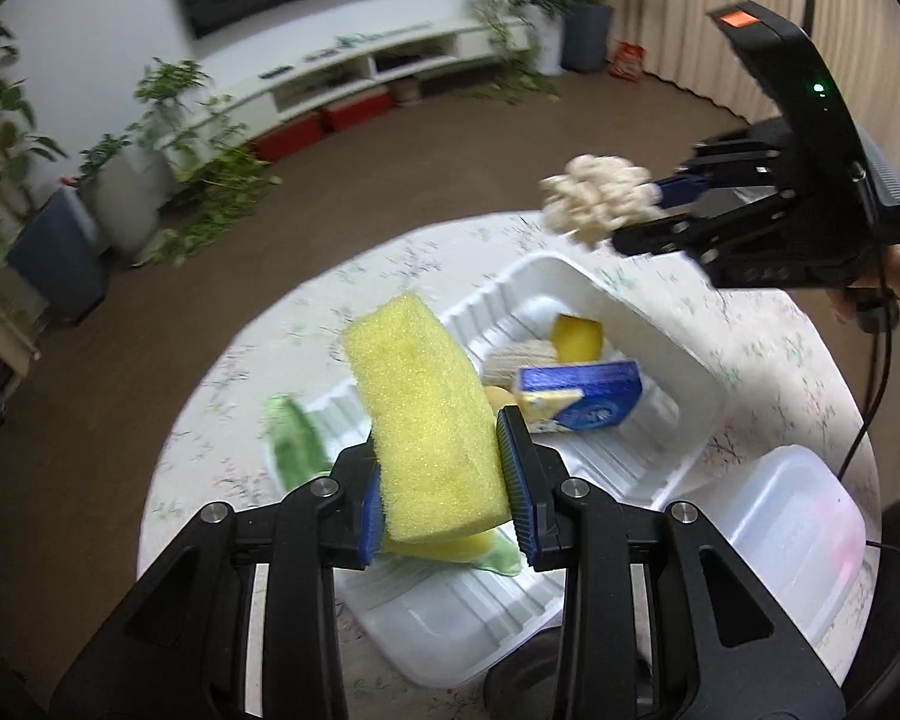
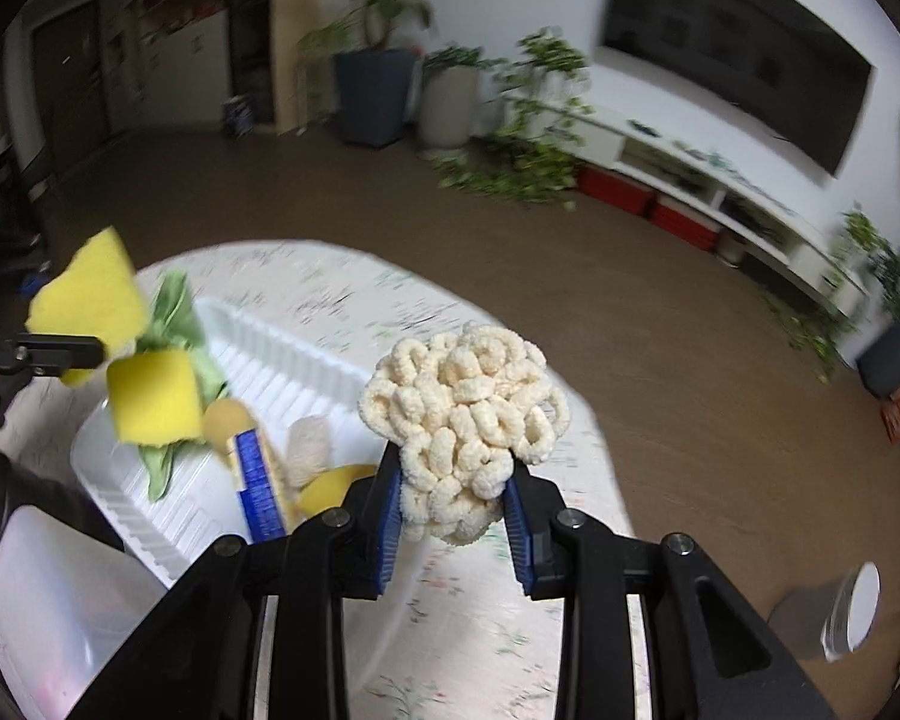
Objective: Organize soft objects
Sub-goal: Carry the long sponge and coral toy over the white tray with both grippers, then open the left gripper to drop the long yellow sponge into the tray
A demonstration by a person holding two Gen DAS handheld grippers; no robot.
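1. so, from the left wrist view, we have the left gripper clenched on a yellow sponge, which stands tilted between the blue pads and sticks well up past them. a second yellow piece and a bit of green cloth show just below it; we cannot tell whether they are caught in the grip or lie loose in the white tray underneath. the tray, on the round table, holds a blue box, a beige yarn-like bundle and a yellow piece. a clear tub sits just beside the tray. over the far edge of the table, the right gripper carries a cream loopy pad.

2. from the right wrist view, we see the right gripper grasping the cream loopy pad by its lower edge; most of it fans out above the pads, over bare table to the right of the white tray. to the left the yellow sponge hangs in the air over the tray's far end.

3. we judge the sorting to be midway: two soft things are lifted and not yet set down, several items remain in the tray, and the clear tub looks mostly unfilled, though its contents are blurred.
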